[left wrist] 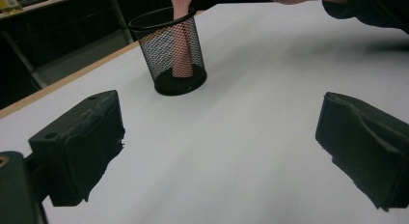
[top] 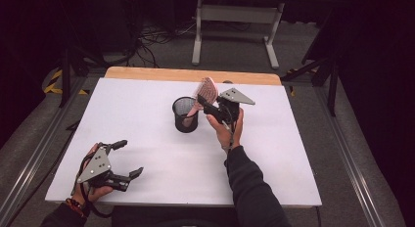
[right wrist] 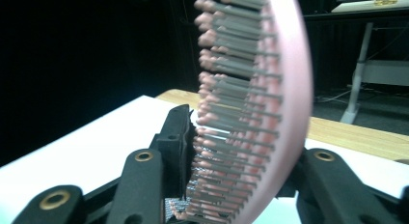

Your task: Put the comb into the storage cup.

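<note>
High view: unmarked pink hairbrush (top: pixel 206 91)

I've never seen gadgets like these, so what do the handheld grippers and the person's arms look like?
Each gripper, left gripper and right gripper, is black with two blocky jaws, topped by a grey triangular plate with small holes. Brass-coloured rivets show at the joints. Dark long sleeves; a beaded wristband on the left.

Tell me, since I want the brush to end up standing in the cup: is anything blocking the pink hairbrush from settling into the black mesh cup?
Nothing visible blocks it. The pink hairbrush already has its handle down inside the black mesh cup, reaching the bottom. Its head leans out over the rim between the jaws of the right gripper, which have just been opening.
</note>
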### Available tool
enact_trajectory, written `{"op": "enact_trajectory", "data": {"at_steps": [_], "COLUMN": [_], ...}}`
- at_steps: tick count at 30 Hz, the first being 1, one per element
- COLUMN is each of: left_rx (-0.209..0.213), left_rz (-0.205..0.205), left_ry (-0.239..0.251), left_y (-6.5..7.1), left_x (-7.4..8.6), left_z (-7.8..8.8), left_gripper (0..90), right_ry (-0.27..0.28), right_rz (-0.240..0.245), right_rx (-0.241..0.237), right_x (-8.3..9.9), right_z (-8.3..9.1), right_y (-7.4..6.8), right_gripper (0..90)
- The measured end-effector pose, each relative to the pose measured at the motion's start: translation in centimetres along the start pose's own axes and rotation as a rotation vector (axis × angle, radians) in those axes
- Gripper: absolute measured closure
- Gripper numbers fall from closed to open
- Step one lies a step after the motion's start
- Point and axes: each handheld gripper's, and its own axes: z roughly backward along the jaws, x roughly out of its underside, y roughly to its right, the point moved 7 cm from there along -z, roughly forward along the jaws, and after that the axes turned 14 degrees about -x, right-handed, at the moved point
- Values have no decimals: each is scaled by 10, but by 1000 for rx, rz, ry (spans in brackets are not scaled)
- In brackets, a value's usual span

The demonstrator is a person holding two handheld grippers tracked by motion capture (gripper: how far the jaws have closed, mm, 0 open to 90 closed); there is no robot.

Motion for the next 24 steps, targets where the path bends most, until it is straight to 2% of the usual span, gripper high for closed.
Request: {"op": "enact_trajectory", "data": {"at_steps": [5, 19, 24], "left_rx": [1, 6, 5], "left_rz": [3, -5, 0], "left_ry": [-1, -6, -5], "left_y": [0, 1, 1], "left_x": [1, 1, 1], "left_z": [-1, -2, -2], "left_gripper": [41, 41, 42], "right_ry": [-22, -60, -72], "right_rz": [34, 84, 129], "right_rx": [15, 47, 80], "right_x": [-2, -3, -6], "right_z": [0, 2, 3], "right_y": [-2, -3, -5], "right_gripper": [515, 362, 308]}}
